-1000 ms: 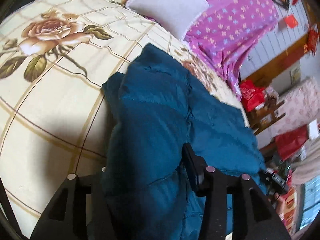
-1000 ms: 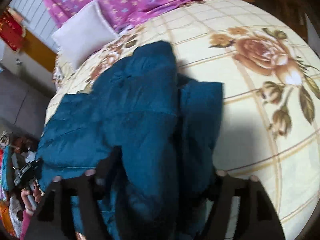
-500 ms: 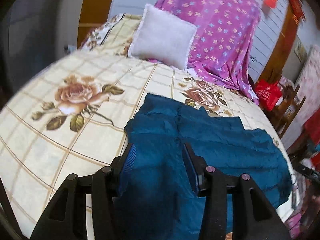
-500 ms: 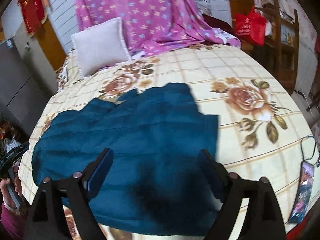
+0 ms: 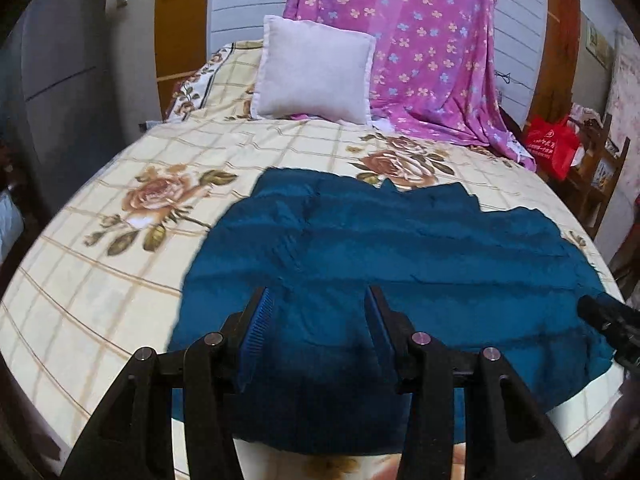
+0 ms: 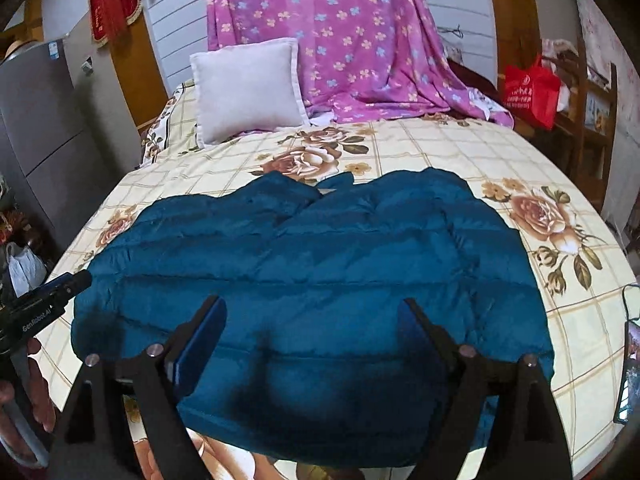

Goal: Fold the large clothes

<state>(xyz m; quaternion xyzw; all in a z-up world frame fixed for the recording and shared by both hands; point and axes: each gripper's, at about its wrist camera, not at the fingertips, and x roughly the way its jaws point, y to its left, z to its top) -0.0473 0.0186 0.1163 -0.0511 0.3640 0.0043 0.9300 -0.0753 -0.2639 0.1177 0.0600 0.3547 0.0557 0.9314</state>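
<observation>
Blue padded jacket (image 6: 312,272) lies spread on the bed (image 6: 500,152), soft, bulky, slippery; best gripped at hem corners; left tongs (image 5: 318,308) and right tongs (image 6: 312,320) gape empty.

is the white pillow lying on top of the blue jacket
No, the white pillow stands at the head of the bed against the purple floral cloth, well apart from the blue jacket spread on the bedsheet.

Teal quilted puffer jacket (image 6: 320,272), spread flat (faintly rumpled), lying across the near half of the bed
</observation>
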